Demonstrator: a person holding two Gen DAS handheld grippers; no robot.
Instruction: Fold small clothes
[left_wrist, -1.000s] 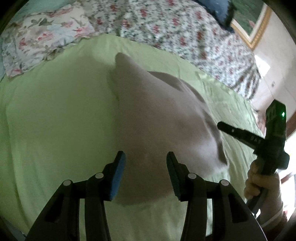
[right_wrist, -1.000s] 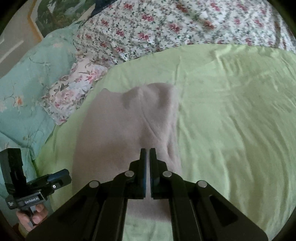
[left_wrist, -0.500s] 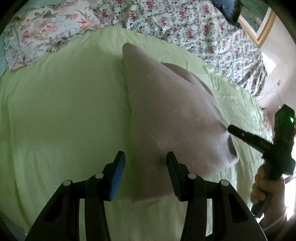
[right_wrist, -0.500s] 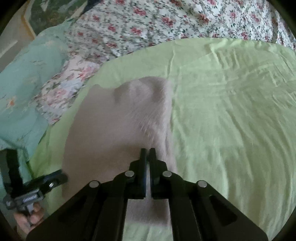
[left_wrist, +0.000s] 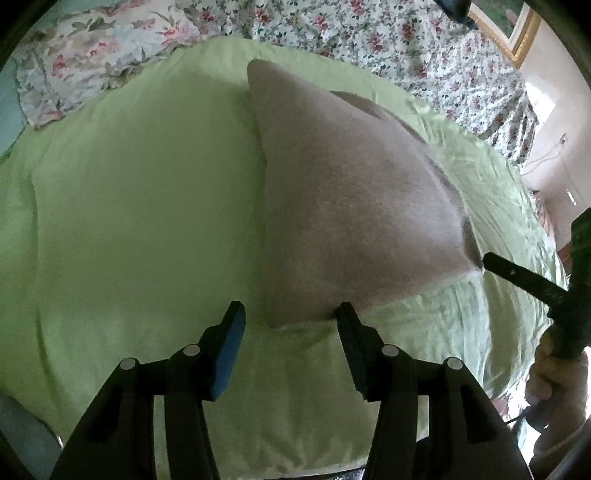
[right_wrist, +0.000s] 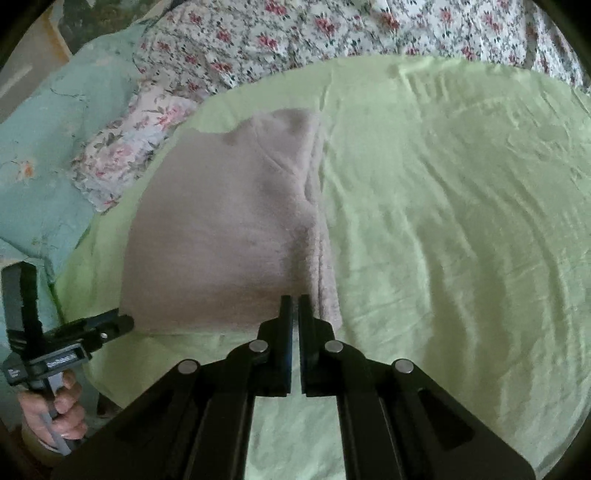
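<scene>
On the green sheet lies the folded beige garment. At its near edge the left gripper is opening (nothing pinched); the right gripper is pressed together, empty.

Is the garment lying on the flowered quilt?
No, the garment lies on the green sheet; the quilt is beyond it.

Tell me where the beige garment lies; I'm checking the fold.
The beige garment lies flat on the green sheet, left of centre in the right wrist view, its far end near the floral pillow.
</scene>
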